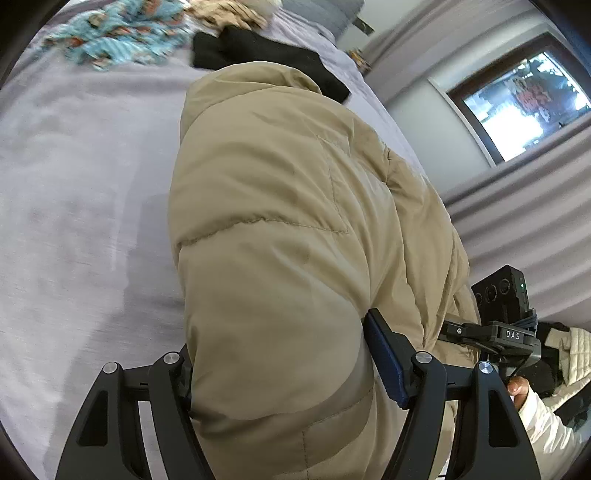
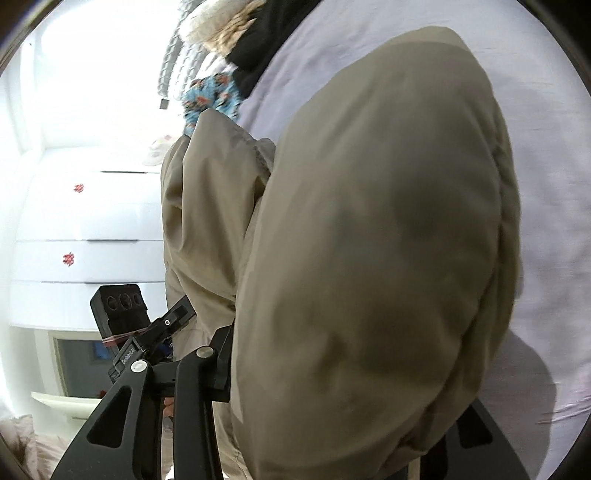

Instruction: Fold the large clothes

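A puffy beige padded jacket (image 1: 288, 221) fills the left wrist view, lifted above the lilac bed sheet (image 1: 74, 184). My left gripper (image 1: 280, 373) is shut on a thick fold of it; the jacket bulges between both black fingers, and the blue pad on the right finger (image 1: 384, 369) presses into the fabric. In the right wrist view the same jacket (image 2: 369, 240) hangs close in front of the lens. My right gripper (image 2: 332, 387) is shut on its padded edge; the left finger (image 2: 218, 354) shows against the fabric, while the right finger is mostly covered.
A black garment (image 1: 266, 55), a blue patterned cloth (image 1: 118, 33) and a fur-trimmed piece (image 1: 229, 14) lie at the bed's far end. Grey curtains (image 1: 517, 229) and a window (image 1: 517, 103) stand to the right. White drawers (image 2: 74, 229) are left of the bed. A person's hand and sleeve (image 1: 532, 406) hold the other gripper.
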{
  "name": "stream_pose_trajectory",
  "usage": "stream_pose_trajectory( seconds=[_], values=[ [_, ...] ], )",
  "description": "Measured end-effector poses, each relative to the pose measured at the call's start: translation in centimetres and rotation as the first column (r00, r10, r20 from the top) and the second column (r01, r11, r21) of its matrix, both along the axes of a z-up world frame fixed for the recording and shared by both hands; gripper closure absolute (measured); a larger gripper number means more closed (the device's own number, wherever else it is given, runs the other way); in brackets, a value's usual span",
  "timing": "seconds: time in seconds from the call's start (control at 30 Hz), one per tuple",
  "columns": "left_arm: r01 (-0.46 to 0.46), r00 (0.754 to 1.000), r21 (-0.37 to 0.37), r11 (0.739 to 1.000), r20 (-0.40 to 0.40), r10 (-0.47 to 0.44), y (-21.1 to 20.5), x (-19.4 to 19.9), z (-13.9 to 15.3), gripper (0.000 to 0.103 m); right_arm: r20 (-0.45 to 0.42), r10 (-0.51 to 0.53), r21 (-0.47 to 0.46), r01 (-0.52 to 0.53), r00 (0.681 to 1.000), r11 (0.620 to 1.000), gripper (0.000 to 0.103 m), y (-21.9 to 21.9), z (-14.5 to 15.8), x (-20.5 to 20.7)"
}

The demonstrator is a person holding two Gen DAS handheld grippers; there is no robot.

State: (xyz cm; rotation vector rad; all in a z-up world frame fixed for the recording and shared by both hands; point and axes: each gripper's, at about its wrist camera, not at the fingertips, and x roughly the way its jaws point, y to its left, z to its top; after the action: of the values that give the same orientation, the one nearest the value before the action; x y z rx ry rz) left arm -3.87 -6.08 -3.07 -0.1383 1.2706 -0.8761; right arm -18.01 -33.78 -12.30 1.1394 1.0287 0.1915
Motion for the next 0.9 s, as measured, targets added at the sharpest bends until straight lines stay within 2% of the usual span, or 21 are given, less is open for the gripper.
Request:
stream_pose_trajectory(
  seconds=[0.2,0.33,0.4,0.53,0.63,0.7,0.77,0.8,0.83,0.9],
  values=[
    [-0.124,0.991,0.034,0.992,0.050,0.122,8.3,5.3,0.9,0.029,0.046,0.090,0.023,-0.092,0.995,0.996,0.058,6.8,-0.1,7.6],
    [-0.212,0.976,0.066,0.975,0.068,0.207,13.2,8.7,-0.6,0.029,0.053,0.156,0.035,-0.158,0.986,0.987,0.058,11.3,-1.2,12.3],
    [-0.243,0.968,0.105,0.964,0.084,0.235,15.4,10.6,-2.0,0.029,0.046,0.185,0.028,-0.186,0.982,0.982,0.058,13.4,-2.3,15.0],
    [-0.279,0.960,0.189,0.942,0.079,0.268,17.5,12.7,-6.4,0.029,-0.026,0.223,-0.010,-0.224,0.974,0.975,0.058,15.8,-4.8,18.0],
    [-0.289,0.957,0.204,0.935,0.068,0.281,18.0,12.4,-8.4,0.023,-0.116,0.227,-0.068,-0.236,0.967,0.969,0.050,16.8,-5.9,18.9],
    [-0.285,0.958,0.224,0.932,0.104,0.268,17.9,11.8,-7.8,0.023,-0.160,0.221,-0.097,-0.238,0.962,0.967,0.046,16.7,-5.3,18.6],
    [-0.296,0.947,0.256,0.920,0.205,0.248,17.8,11.2,-6.0,0.025,-0.186,0.209,-0.152,-0.239,0.960,0.959,0.046,16.2,-3.7,18.2],
    [-0.304,0.938,0.261,0.916,0.251,0.240,17.6,11.0,-4.9,0.028,-0.194,0.197,-0.188,-0.233,0.961,0.954,0.046,15.5,-2.9,17.6],
    [-0.307,0.932,0.253,0.917,0.277,0.235,17.9,10.9,-4.0,0.038,-0.193,0.183,-0.213,-0.223,0.964,0.951,0.046,15.0,-1.8,17.1],
    [-0.316,0.921,0.220,0.923,0.303,0.243,17.6,11.5,-2.3,0.040,-0.182,0.141,-0.298,-0.192,0.973,0.935,0.049,14.1,0.5,15.9]
  ],
)
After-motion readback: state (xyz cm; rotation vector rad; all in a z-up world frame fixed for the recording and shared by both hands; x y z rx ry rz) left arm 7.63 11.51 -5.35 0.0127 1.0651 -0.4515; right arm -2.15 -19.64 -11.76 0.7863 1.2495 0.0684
